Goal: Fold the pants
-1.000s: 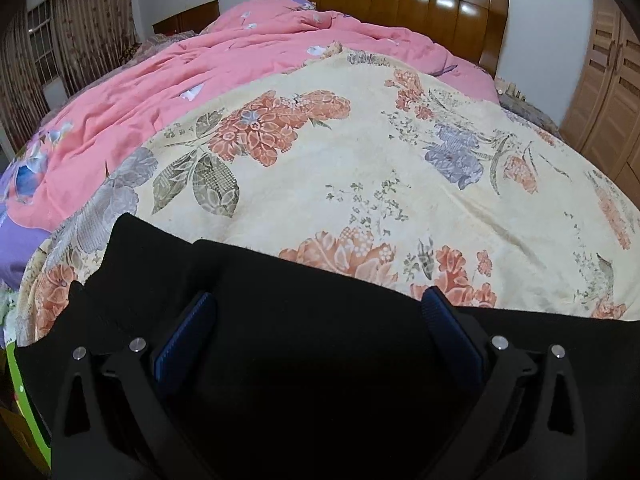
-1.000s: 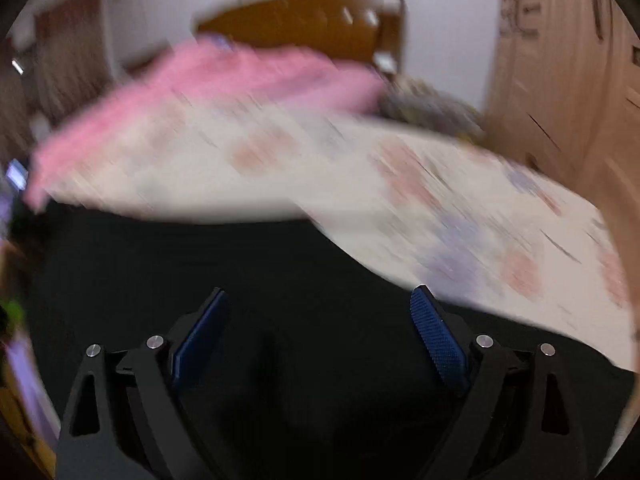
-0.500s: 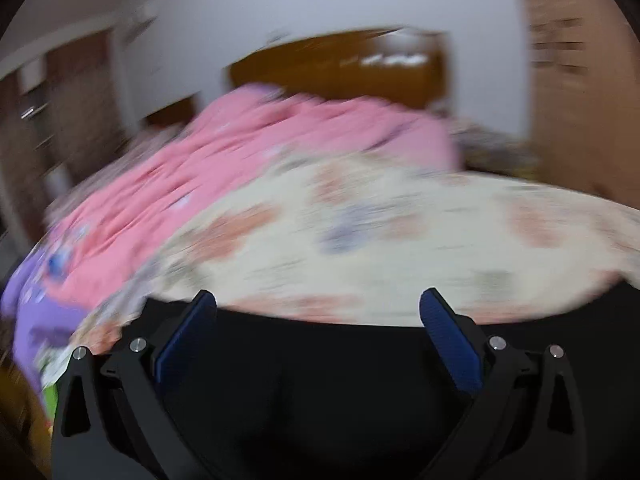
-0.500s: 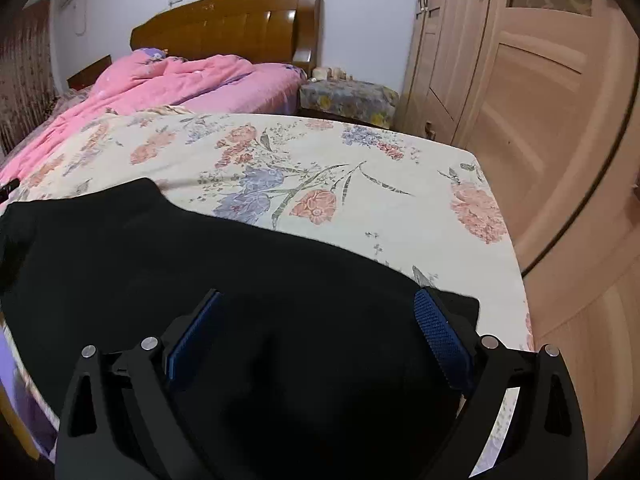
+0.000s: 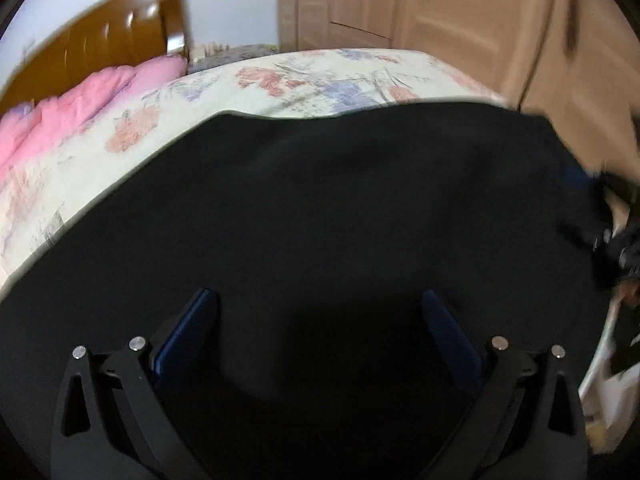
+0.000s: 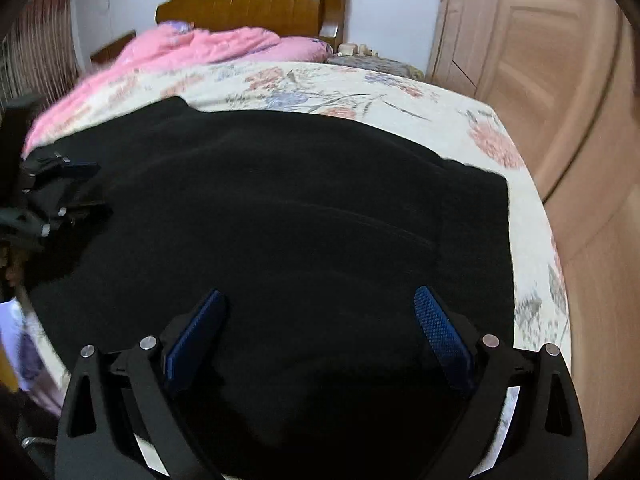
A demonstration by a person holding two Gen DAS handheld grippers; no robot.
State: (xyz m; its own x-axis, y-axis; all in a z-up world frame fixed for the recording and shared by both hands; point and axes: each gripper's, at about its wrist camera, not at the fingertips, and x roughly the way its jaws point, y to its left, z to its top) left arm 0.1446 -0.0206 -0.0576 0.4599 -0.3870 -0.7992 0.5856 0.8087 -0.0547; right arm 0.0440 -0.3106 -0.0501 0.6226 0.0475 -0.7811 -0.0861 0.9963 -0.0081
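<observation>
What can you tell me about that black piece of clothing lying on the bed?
The black pants lie spread flat on the floral bedsheet, near the foot of the bed. The fabric looks soft, matte and thick; a faint seam line crosses it. The far edge is gently curved, and one squared corner lies near the bed's right side. Both the left gripper and the right gripper hang open above the pants, holding nothing. Whether they touch the cloth cannot be told.
</observation>
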